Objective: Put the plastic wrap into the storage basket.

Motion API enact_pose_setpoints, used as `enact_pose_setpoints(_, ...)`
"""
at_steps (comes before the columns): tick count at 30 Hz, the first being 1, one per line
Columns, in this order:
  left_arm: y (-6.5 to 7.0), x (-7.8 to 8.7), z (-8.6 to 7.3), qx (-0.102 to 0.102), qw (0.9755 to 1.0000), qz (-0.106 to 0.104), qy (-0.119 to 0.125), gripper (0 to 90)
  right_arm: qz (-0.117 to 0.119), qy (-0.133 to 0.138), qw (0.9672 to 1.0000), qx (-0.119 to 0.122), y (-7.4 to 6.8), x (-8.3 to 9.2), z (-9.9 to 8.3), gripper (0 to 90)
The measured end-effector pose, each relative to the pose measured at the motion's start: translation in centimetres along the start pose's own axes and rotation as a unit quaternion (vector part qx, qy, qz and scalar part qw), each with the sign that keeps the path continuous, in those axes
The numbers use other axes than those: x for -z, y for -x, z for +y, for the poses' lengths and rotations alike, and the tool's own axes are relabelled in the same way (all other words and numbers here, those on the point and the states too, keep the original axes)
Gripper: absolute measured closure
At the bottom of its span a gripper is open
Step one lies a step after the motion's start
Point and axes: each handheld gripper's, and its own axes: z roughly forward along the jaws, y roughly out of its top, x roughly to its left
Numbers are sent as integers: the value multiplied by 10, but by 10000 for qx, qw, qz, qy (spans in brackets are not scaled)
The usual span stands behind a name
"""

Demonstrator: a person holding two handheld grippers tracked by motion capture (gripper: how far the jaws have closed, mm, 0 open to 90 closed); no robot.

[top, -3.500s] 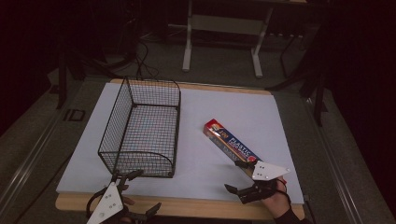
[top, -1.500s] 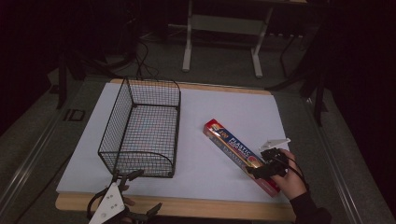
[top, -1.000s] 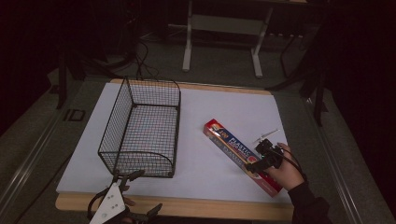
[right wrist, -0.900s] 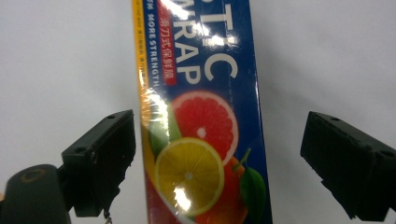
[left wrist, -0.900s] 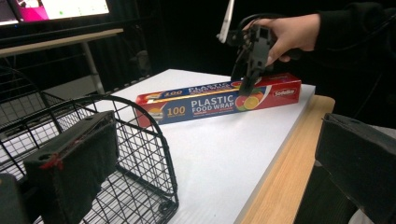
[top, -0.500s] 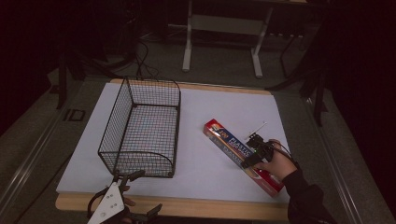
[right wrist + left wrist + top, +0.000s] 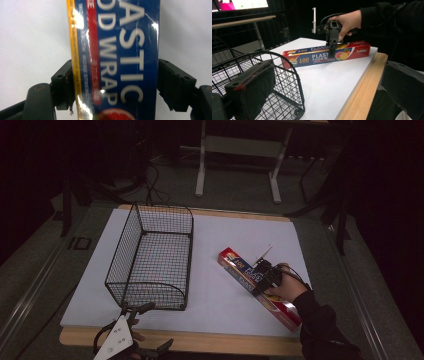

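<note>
R tool (image 7: 261,276) astride wrap box (image 7: 240,268) — jaws touching both sides.

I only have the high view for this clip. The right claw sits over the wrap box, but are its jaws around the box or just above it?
Observer: Around it. In the right gripper view the jaws of the right claw stand on either side of the wrap box, at its long edges.
Operator: What does the box say?
Observer: "PLASTIC FOOD WRAP", with "100" on its side.
Operator: And the left claw?
Observer: The left claw is open, holding nothing, beside the curved end of the wire basket.
</note>
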Motion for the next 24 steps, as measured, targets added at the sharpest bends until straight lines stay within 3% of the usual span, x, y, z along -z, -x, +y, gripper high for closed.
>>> enact_pose_setpoints(6, 0, 0, 0, -4, 10000, -4, -3, 1, -1, -158, 9999, 0, -4, -8, 8, 303)
enact_pose_setpoints(7, 0, 0, 0, -4, 10000, -4, -3, 1, -1, -158, 9999, 0, -4, -8, 8, 303)
enact_pose_setpoints(8, 0, 0, 0, 0, 10000, -7, -3, 1, -153, -156, 9998, 31, -5, -11, 11, 320)
enact_pose_setpoints(17, 0, 0, 0, -3, 10000, -5, -24, 2, -220, -90, 9995, 195, -7, -8, 11, 392)
enact_pose_setpoints(20, 0, -1, -1, -21, 10000, 7, -45, 1, -168, -45, 9998, 43, -3, -6, 11, 398)
enact_pose_setpoints(24, 0, -1, -1, -13, 10000, 5, -42, 1, -334, 169, 9993, -96, -1, 1, 10, 400)
